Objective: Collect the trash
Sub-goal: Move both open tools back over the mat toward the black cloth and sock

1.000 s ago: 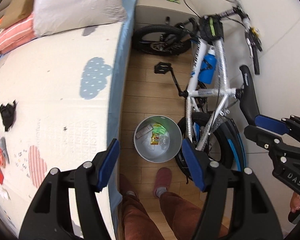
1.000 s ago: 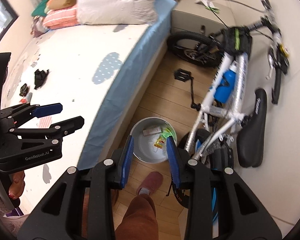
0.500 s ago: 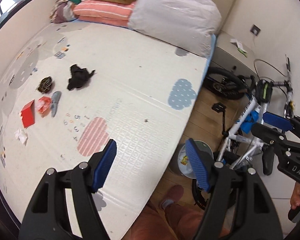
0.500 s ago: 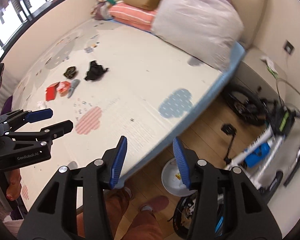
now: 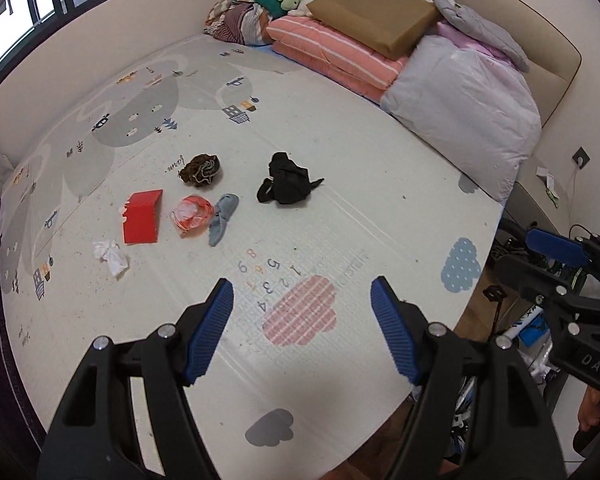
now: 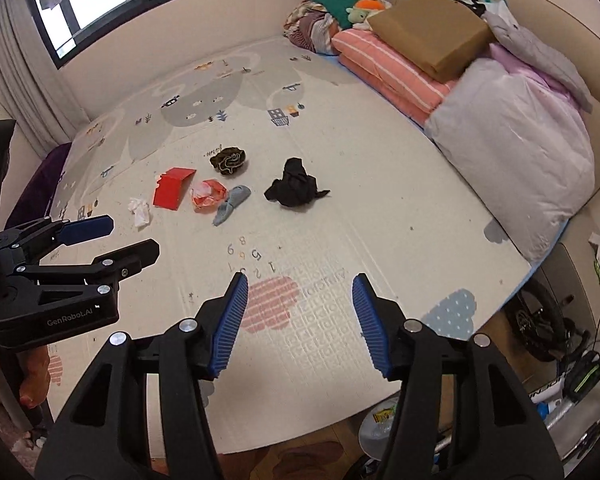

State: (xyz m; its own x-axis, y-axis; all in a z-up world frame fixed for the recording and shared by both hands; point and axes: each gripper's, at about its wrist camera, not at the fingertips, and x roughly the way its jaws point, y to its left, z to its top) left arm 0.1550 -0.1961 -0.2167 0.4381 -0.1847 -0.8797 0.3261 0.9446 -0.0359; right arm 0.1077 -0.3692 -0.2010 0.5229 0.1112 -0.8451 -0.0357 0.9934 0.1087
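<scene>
Both claws hang over the near edge of the play mat (image 5: 340,200) that covers the bed, and the litter lies ahead of them, toward the window side. The red card box (image 5: 142,216) serves as landmark. Just left of and nearer than the box lies a crumpled white tissue (image 5: 110,256); touching or nearly touching the box's right side sits a crumpled orange-and-white wrapper (image 5: 192,214); right of that lies a grey sock (image 5: 222,218), long axis running from near-left to far-right; beyond the box sits a brown frilled scrunchie-like item (image 5: 200,170); furthest right is a bunched black garment (image 5: 286,184). Which of these count as trash is a judgement: the tissue, box and wrapper look likeliest. The left claw (image 5: 302,320) stands with jaws wide apart and nothing between them. The right claw (image 6: 298,316) has just been opening its jaws; they stand apart with nothing between them. The left claw appears the nearer to the cluster, being on its side. The bin (image 6: 380,424), partly visible below the mat edge, lies behind both claws.
</scene>
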